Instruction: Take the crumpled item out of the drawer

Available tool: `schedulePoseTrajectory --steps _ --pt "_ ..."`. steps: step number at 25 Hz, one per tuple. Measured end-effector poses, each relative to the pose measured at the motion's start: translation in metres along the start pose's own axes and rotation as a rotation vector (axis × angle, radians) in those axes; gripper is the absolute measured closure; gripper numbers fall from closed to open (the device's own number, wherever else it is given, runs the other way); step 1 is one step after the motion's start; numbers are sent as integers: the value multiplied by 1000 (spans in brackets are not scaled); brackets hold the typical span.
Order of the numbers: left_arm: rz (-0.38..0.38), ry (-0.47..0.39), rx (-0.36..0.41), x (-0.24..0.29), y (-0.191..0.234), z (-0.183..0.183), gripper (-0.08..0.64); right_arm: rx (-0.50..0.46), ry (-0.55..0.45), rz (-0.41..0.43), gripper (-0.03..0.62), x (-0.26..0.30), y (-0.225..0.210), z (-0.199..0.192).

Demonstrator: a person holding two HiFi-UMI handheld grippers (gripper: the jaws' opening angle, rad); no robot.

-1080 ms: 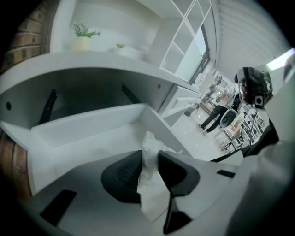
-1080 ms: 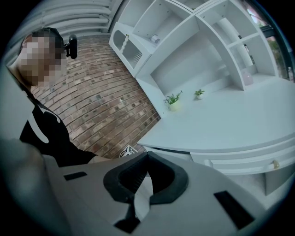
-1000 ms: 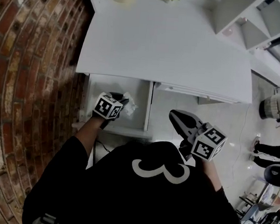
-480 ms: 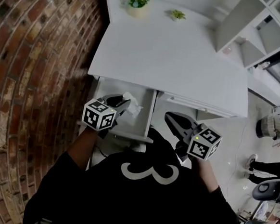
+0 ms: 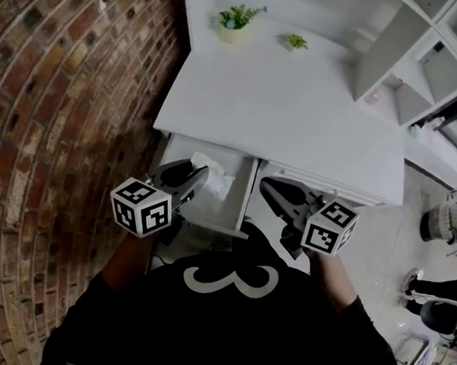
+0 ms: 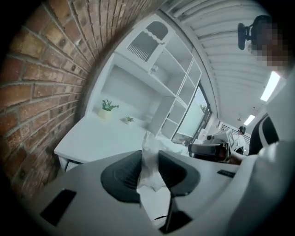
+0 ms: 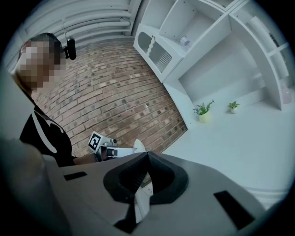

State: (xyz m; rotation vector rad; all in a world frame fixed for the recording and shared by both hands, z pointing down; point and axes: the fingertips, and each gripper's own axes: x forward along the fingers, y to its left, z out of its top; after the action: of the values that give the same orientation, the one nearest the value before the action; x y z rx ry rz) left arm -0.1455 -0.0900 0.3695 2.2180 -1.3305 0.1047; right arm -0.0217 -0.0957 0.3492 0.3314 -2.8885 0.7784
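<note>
The crumpled item (image 5: pixel 215 177) is a wad of white paper, and my left gripper (image 5: pixel 201 173) is shut on it, holding it above the open drawer (image 5: pixel 228 213) at the desk's left end. In the left gripper view the wad (image 6: pixel 150 162) is pinched between the two dark pads and sticks up past the tips of the left gripper (image 6: pixel 150 156). My right gripper (image 5: pixel 269 189) hangs to the right of the drawer, in front of the desk edge, shut with nothing in it. Its tips (image 7: pixel 147 155) meet in the right gripper view.
The white desk top (image 5: pixel 297 112) carries two small potted plants (image 5: pixel 237 21) at its far edge. A brick wall (image 5: pixel 63 86) runs along the left. White shelving (image 5: pixel 415 59) stands at the right. A second, shut drawer front (image 5: pixel 346 193) lies under the desk edge.
My left gripper has risen with the crumpled paper, lifting it from inside the drawer to above it. The right gripper has come up a little beside the drawer.
</note>
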Motion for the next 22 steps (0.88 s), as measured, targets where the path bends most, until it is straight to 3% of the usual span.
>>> schedulePoseTrajectory --steps 4,9,22 --pt "17 -41 -37 -13 -13 20 448 -32 -9 23 581 -1 5 17" --pt "10 -87 6 -24 -35 39 448 -78 -23 7 581 -5 5 27" --pt "15 -110 53 -32 -51 41 446 -131 -88 8 583 -16 20 41"
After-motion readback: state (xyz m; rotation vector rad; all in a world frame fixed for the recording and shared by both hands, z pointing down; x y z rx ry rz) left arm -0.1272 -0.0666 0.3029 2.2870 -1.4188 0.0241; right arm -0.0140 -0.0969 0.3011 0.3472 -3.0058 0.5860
